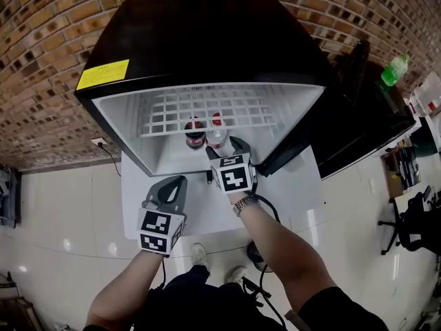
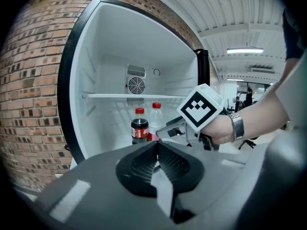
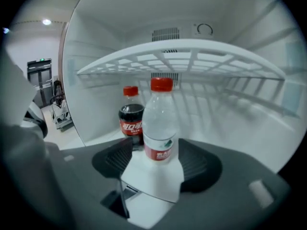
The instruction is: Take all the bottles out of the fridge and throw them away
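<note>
A black mini fridge (image 1: 207, 40) stands open in front of me. On its white floor stand two red-capped bottles: a dark cola bottle (image 1: 194, 133) (image 3: 131, 119) on the left and a clear water bottle (image 1: 218, 131) (image 3: 160, 123) on the right. My right gripper (image 1: 224, 149) (image 3: 160, 145) reaches into the fridge mouth, open wide. The water bottle stands upright between its pads, which do not touch it. My left gripper (image 1: 179, 181) (image 2: 157, 145) hangs back outside the fridge, shut on nothing. Both bottles (image 2: 139, 128) and the right gripper (image 2: 168, 130) show in the left gripper view.
A white wire shelf (image 1: 207, 109) spans the fridge above the bottles. The fridge door (image 1: 358, 116) is swung out to the right. A green bottle (image 1: 395, 69) stands on dark furniture beyond it. Brick wall behind; the fridge stands on a white mat (image 1: 289, 192).
</note>
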Tool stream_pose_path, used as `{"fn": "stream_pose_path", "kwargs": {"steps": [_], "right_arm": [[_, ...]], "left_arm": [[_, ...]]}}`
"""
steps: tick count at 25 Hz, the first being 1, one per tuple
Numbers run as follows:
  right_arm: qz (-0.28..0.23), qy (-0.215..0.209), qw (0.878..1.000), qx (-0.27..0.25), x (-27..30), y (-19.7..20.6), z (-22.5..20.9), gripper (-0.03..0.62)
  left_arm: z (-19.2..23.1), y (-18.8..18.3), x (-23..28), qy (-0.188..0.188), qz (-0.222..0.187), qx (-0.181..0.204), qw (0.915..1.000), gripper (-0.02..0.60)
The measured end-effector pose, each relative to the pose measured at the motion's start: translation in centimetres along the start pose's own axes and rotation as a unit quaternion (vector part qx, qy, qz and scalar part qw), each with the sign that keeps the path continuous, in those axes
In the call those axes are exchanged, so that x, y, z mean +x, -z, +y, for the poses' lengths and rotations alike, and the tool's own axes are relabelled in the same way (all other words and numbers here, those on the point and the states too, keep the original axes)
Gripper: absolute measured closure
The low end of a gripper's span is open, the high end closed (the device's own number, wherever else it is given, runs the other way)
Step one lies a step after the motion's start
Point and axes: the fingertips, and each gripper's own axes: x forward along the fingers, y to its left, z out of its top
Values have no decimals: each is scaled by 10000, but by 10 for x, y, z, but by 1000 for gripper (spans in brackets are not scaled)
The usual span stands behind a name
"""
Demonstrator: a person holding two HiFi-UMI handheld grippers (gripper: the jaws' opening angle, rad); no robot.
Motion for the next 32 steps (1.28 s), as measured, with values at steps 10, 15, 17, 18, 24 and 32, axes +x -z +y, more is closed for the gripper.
{"fn": "stream_pose_path", "kwargs": {"steps": [10,15,17,18,24,32], "right_arm": [[32,-106,9998,-158,34,-4,-5,278],[-27,-130,9997,-188,41,-6,-10,278],[-55,-160,9995,-260,42,-6,-9,278],[-77,-170,9994,-300,43,-7,-8,283],[-166,-84,9993,-312,38,-4,-10,312],[-171,-77,9996,-204,11,12,-10,318]], "left_arm": [[16,10,8,34,140,-11,9999,578],[20,15,11,12,203,-18,9998,578],[21,16,12,-4,204,-22,9998,578],[22,16,12,-6,193,-25,9998,578],[19,16,11,-20,228,-32,9997,578],[4,12,8,32,176,17,9998,578]]}}
